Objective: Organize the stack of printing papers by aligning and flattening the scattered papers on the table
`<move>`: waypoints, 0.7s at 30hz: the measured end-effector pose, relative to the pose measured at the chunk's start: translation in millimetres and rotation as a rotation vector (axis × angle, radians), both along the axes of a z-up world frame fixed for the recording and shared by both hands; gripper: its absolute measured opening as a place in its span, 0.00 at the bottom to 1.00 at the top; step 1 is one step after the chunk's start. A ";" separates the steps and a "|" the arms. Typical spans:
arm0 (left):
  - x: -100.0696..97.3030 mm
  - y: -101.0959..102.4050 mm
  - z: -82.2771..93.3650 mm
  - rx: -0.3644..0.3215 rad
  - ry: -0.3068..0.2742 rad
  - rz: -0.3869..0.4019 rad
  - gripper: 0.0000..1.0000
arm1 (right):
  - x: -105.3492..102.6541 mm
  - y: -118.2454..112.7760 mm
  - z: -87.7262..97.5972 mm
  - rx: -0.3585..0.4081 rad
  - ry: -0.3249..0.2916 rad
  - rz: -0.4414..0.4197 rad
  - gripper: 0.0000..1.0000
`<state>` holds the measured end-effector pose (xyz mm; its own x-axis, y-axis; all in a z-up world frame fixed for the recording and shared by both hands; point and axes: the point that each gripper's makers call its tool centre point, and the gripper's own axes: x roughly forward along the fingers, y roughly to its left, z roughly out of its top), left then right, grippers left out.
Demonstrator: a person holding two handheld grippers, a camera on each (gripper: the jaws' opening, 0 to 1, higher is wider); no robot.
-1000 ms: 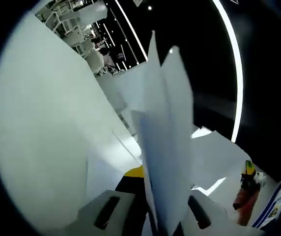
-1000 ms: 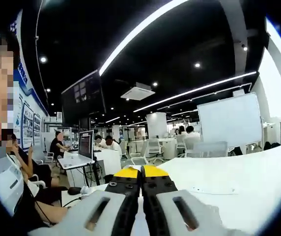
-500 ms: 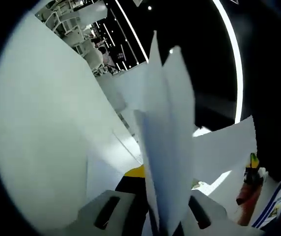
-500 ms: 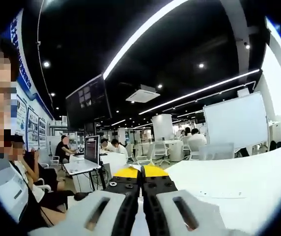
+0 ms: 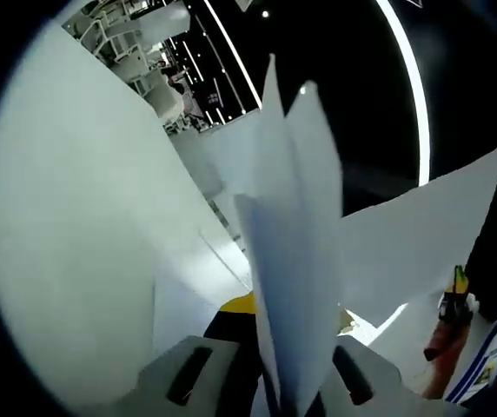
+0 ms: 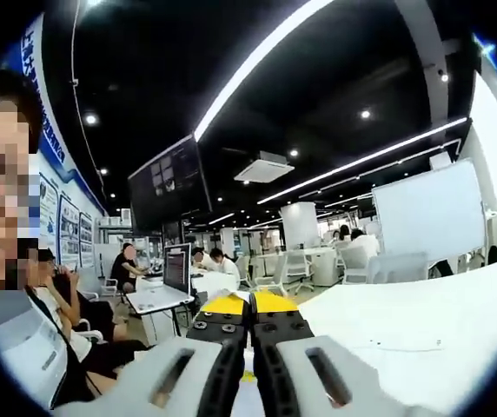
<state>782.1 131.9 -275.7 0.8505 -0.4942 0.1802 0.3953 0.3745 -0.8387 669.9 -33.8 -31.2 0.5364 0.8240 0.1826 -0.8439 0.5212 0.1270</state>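
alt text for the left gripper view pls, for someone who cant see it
The left gripper is shut on a few white paper sheets that stand edge-on up the middle of the view. A white table lies to the left, and another paper sheet fans out to the right under a dark ceiling with a light strip.

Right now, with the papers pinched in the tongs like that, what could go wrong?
1. The left tongs pinch the papers only at their lower edge, and the sheets fan out unevenly, so one could slide loose.
2. Another sheet curves up beside them; it might bend or crease if it gets bumped.
3. The right tongs are shut and point out toward the room, so they probably cannot steady the papers.
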 end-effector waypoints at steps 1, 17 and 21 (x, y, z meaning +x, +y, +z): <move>0.0 0.2 -0.1 0.000 0.000 0.000 0.07 | -1.5 1.4 0.8 0.007 0.004 0.010 0.00; -0.5 1.0 -0.4 0.001 -0.001 0.000 0.07 | 7.1 -0.1 -13.1 0.217 0.173 0.101 0.00; -0.4 1.2 -0.7 0.001 -0.001 0.000 0.07 | 25.6 -9.8 -28.3 0.314 0.279 0.118 0.00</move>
<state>781.7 133.1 -276.4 0.8504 -0.4943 0.1803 0.3960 0.3756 -0.8379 695.5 -43.6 -59.5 0.5065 0.8100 0.2956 -0.8060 0.3231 0.4959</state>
